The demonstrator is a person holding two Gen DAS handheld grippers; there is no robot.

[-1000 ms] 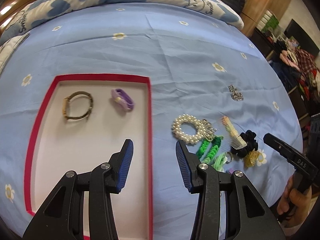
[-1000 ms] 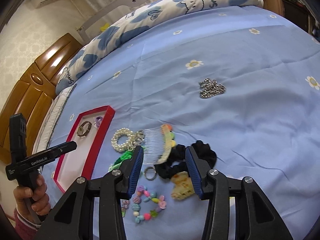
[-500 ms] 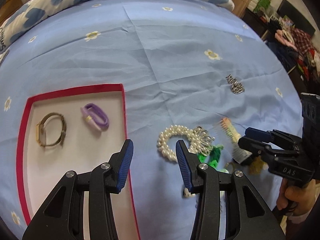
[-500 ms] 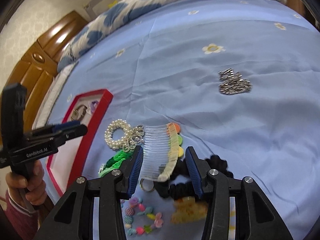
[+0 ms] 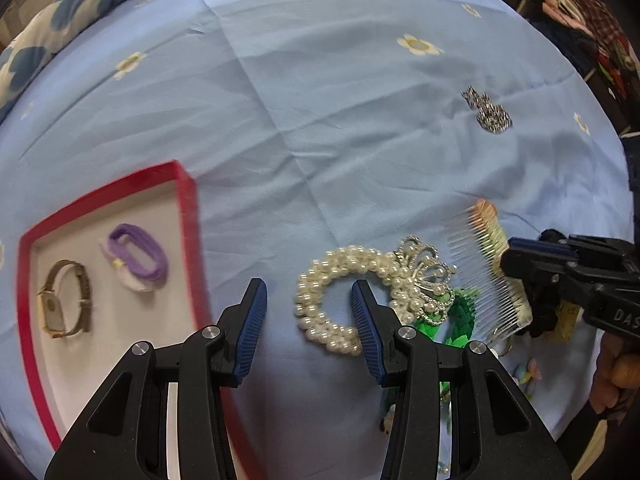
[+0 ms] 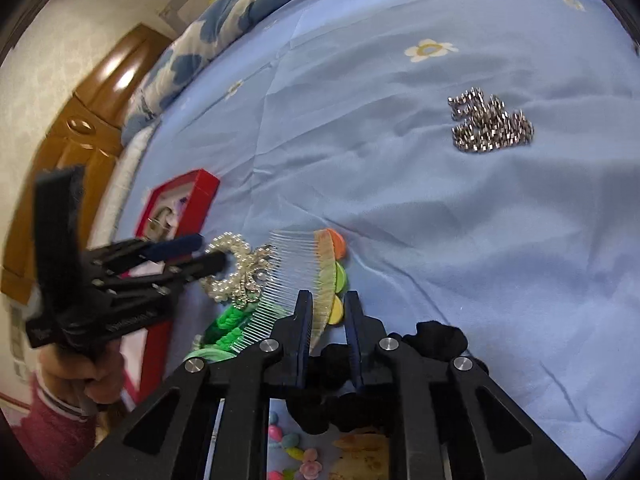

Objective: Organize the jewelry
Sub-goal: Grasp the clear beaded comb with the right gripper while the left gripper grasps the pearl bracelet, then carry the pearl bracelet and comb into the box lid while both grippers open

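A pearl bracelet with a silver crown charm lies on the blue bedsheet. My left gripper is open, its jaws straddling the bracelet's left side; it also shows in the right wrist view. My right gripper is shut on a clear hair comb with coloured dots, also seen in the left wrist view. A red-rimmed white tray at left holds a watch and a purple band.
A silver chain lies alone at the far right. Green bands, a black scrunchie and a pastel bead bracelet lie near the comb. A pillow and wooden headboard are beyond.
My left gripper moved right from over the tray to the pearl bracelet. My right gripper moved forward and closed on the comb.
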